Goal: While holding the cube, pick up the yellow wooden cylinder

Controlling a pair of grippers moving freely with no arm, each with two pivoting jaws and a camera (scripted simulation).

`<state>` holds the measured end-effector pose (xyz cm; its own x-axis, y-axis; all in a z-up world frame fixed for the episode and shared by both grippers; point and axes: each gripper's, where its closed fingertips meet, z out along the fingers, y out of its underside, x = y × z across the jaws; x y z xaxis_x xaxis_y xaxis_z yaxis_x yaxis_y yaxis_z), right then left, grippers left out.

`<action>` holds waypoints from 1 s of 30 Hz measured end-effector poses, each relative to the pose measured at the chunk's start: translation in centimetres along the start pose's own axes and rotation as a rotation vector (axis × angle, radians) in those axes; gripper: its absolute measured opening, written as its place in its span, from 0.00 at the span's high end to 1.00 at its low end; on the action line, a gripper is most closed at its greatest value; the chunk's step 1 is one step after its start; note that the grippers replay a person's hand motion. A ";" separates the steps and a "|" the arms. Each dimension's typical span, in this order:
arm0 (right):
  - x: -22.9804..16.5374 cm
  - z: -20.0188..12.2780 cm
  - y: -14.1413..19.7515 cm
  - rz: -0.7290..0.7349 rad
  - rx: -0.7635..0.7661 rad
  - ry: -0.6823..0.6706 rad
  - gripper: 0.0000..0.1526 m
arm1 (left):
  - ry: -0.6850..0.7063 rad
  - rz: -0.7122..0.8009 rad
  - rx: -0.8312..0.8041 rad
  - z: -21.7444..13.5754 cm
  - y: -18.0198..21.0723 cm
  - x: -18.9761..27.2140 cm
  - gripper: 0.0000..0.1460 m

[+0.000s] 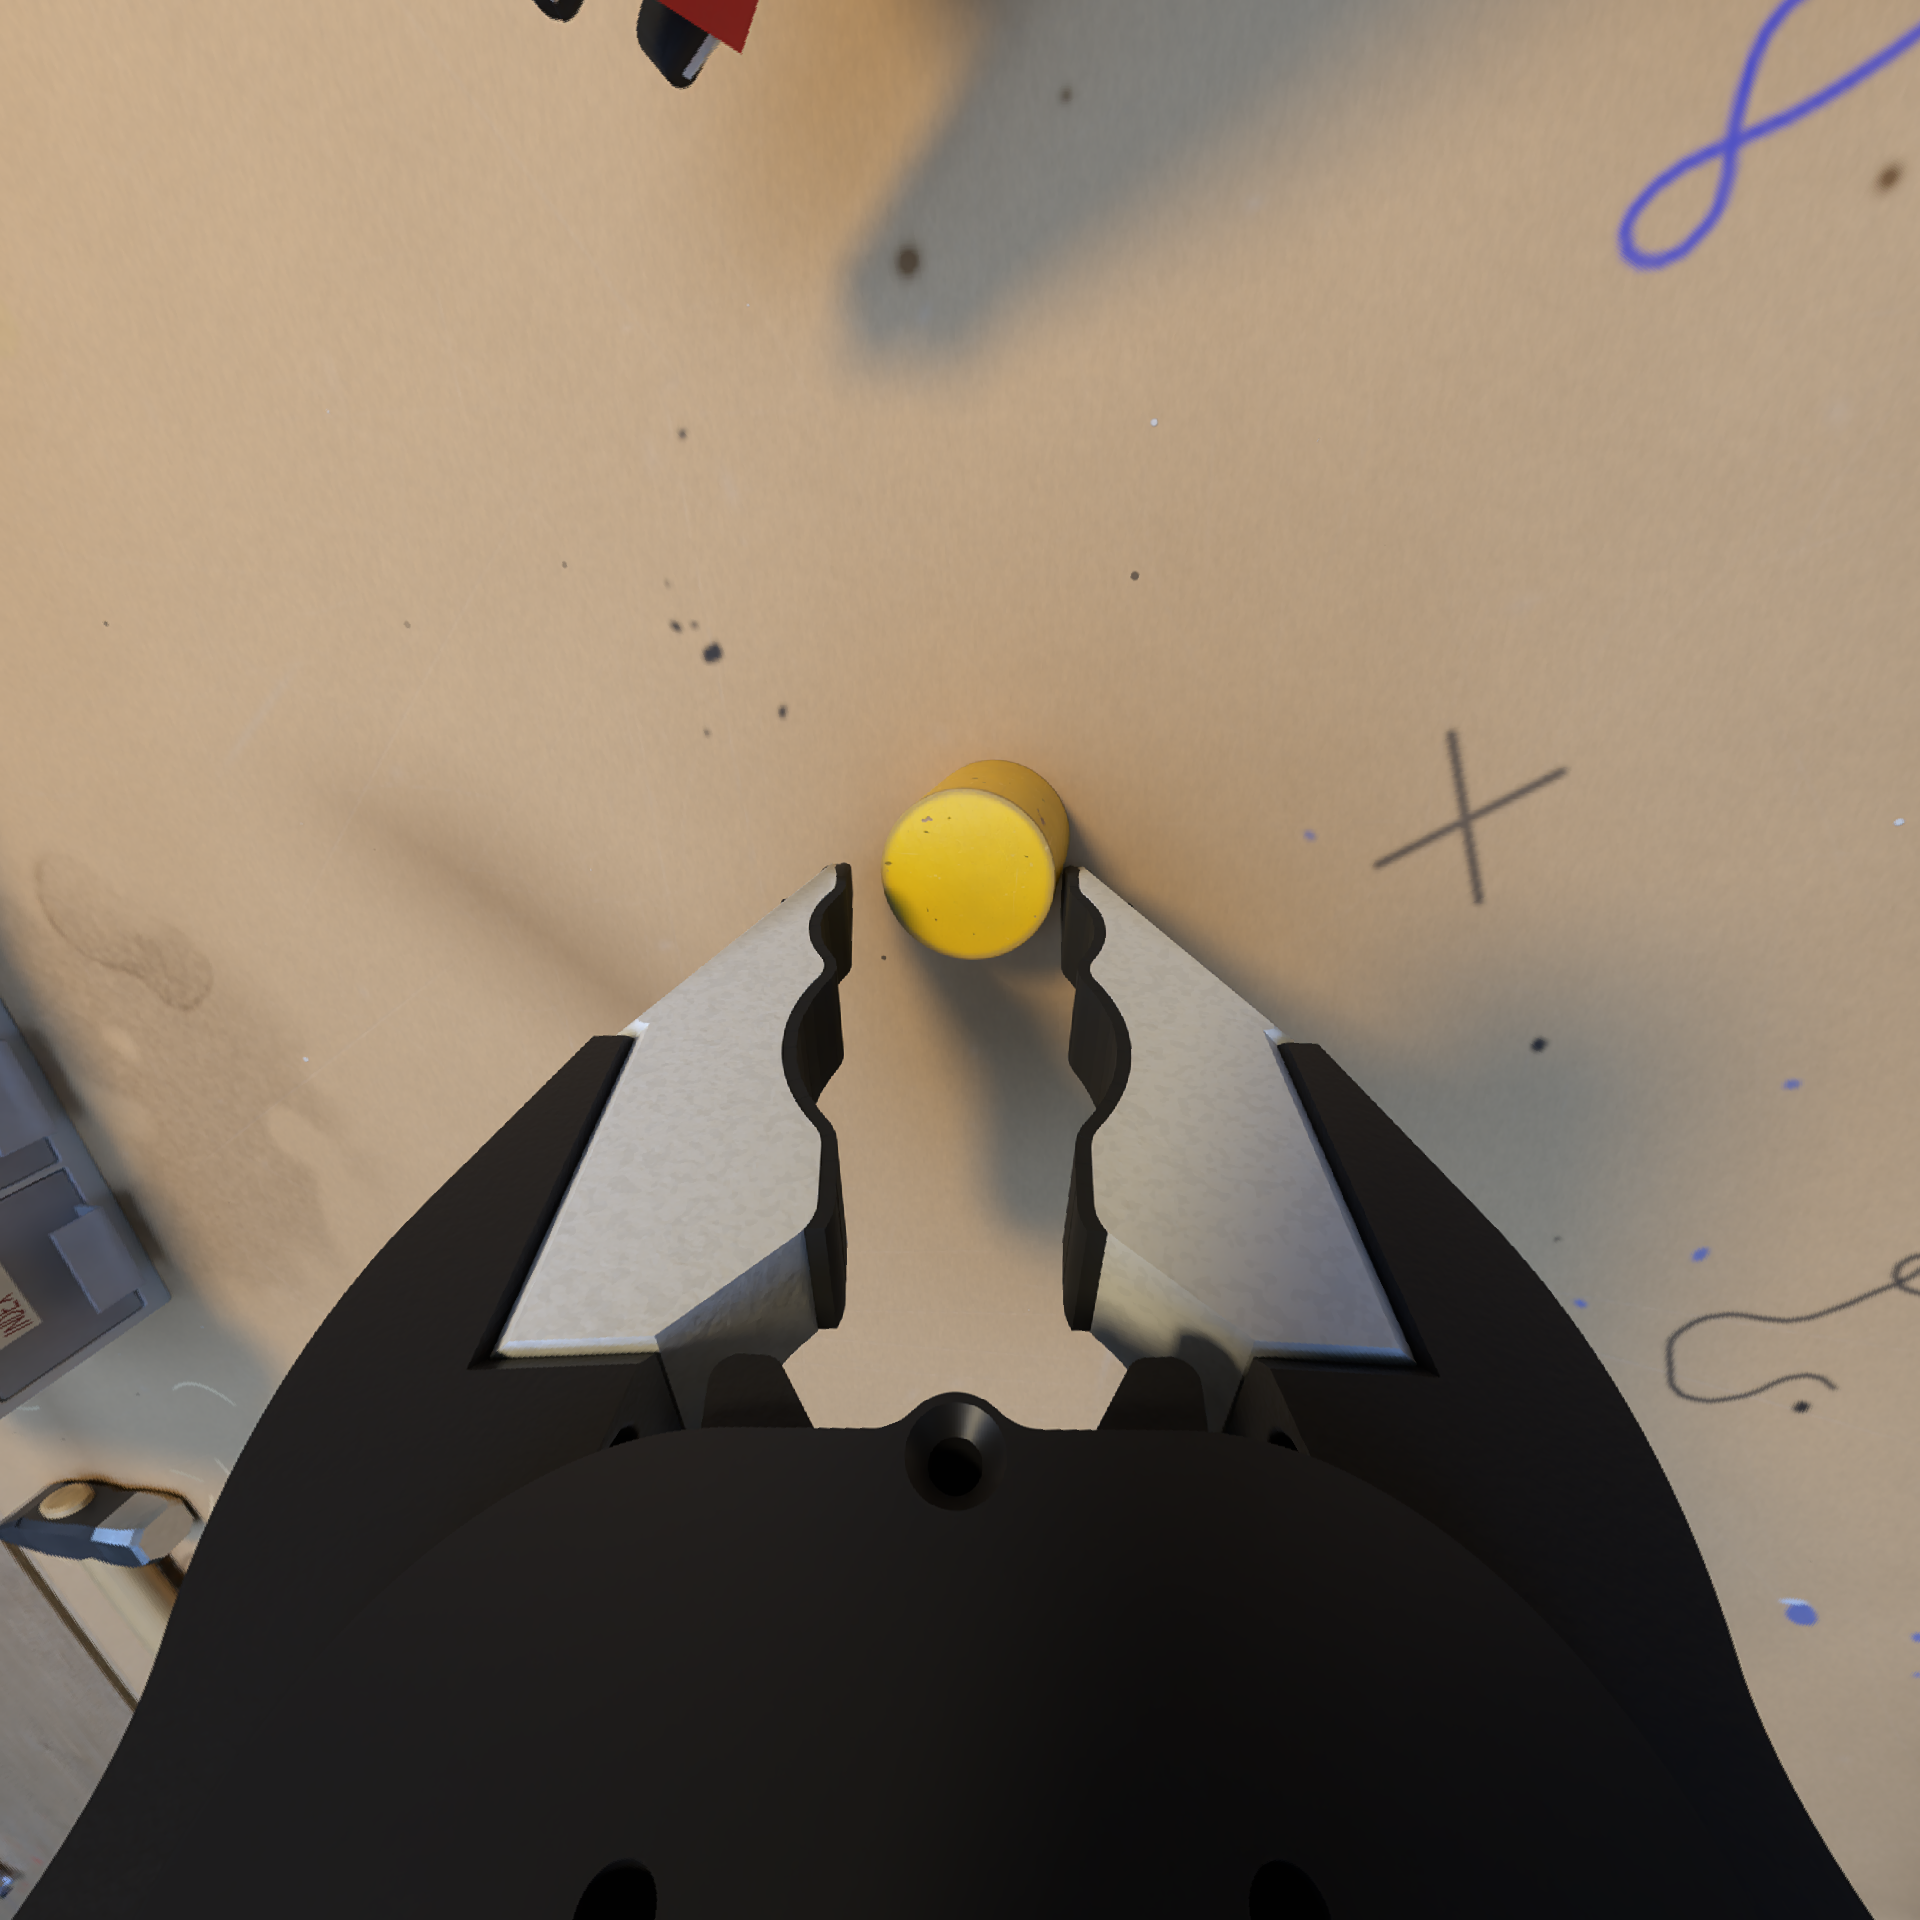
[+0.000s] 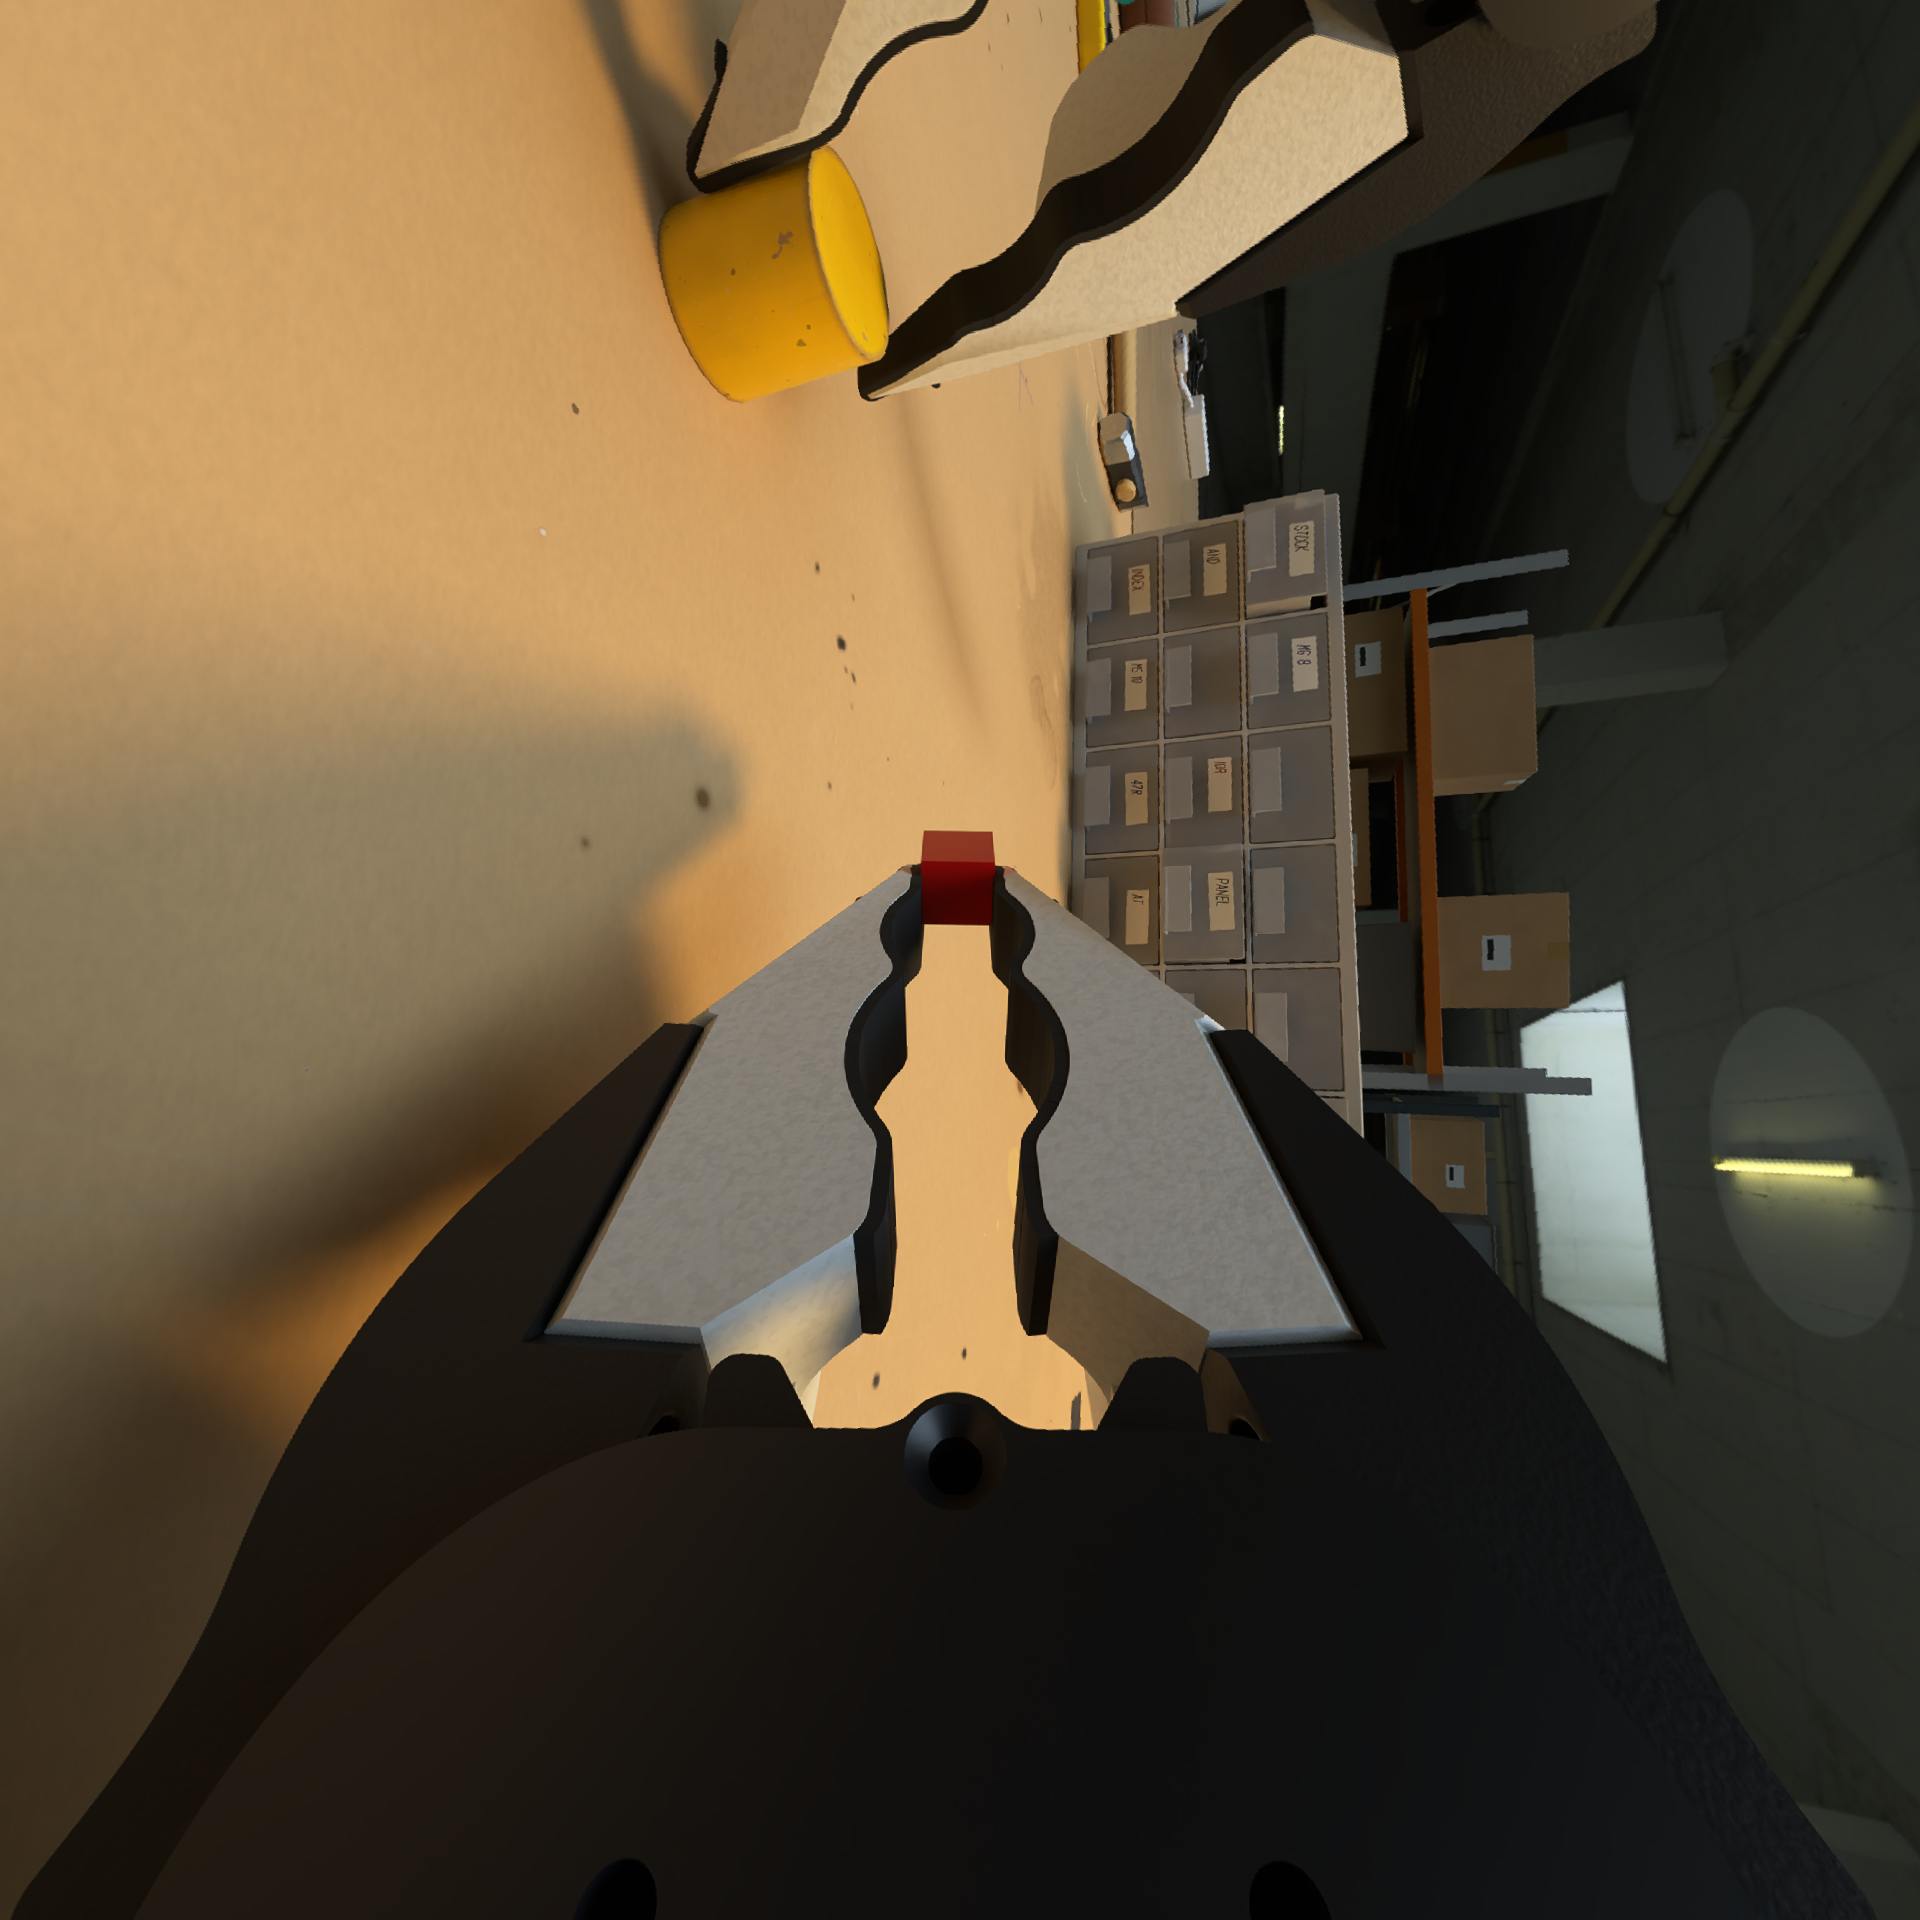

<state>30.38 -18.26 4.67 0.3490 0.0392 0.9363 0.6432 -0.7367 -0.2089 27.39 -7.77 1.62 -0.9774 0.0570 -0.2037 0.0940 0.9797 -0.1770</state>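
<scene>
The tan tabletop (image 1: 416, 416), flecked with dark specks and pen scribbles, carries a yellow cylinder (image 1: 971, 868) standing upright well away from any edge. A grey drawer cabinet (image 2: 1210, 790) stands along one edge, with a small grey tool (image 1: 99, 1527) lying near it.

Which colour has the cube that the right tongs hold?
Red; the cube shows best in the right wrist view.

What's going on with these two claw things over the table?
The right gripper is shut on a small red cube, held clear of the tan table. The left gripper is open and pointing down at a yellow wooden cylinder standing on the table, its fingertips either side of it but not yet closed.
</scene>
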 end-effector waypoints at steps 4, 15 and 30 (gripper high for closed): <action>0.0 -0.1 0.0 -0.001 0.002 0.002 0.93 | 0.007 0.001 -0.004 0.0 0.0 0.1 0.73; 0.0 -0.3 0.0 -0.004 0.002 0.006 0.93 | 0.015 0.013 -0.019 0.0 -0.1 0.3 0.77; -0.4 -0.5 -0.2 0.053 0.027 -0.046 0.93 | -0.039 -0.160 0.229 -2.4 -1.7 -1.8 0.77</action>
<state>29.79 -18.47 4.46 0.4140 0.0321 0.9097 0.6408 -0.7200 -0.2663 28.57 -9.10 4.66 -0.9756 -0.1063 -0.1919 -0.0157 0.9066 -0.4218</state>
